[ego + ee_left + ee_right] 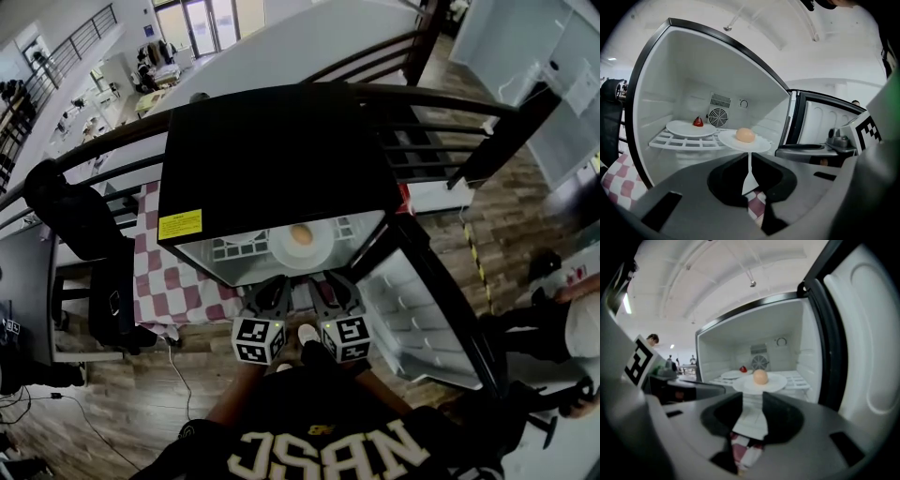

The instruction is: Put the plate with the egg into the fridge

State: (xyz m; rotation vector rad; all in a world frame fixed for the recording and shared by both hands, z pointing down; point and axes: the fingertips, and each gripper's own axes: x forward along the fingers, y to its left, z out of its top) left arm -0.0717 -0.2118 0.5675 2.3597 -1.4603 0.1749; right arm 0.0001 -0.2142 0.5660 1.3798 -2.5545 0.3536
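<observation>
**Jaw state.** The jaws of the left gripper [750, 157] are all but closed, with only a thin slit between them and nothing gripped. The jaws of the right gripper [753, 398] stand partly apart, and their gap is also empty.

**Position of the load.** The plate [759, 144] lies just beyond both sets of jaw tips, slightly above them, with the egg [745, 135] loose at its centre. It appears to rest on the front of the fridge shelf [684, 140]. Its near rim seems to project past the shelf edge toward the jaws.

**Hazards.**
- The jaw tips are very near the plate rim. Any lift or forward nudge could tip the plate off the shelf front.
- The egg is unrestrained. A jolt to the plate would probably roll it off.
- If the rim does overhang, closing the door [867, 333] could strike it. Pushing the plate deeper first would be prudent.

**View differences.**
- The left gripper view shows a second plate [684, 127] farther in and to the left of the jaws, carrying a small red item [698, 122].
- The right gripper view shows the inner door liner to the right of the jaws.
- Only the head view shows both grippers side by side before the fridge [272, 159], and the checked cloth [178, 281] on the counter below.
</observation>
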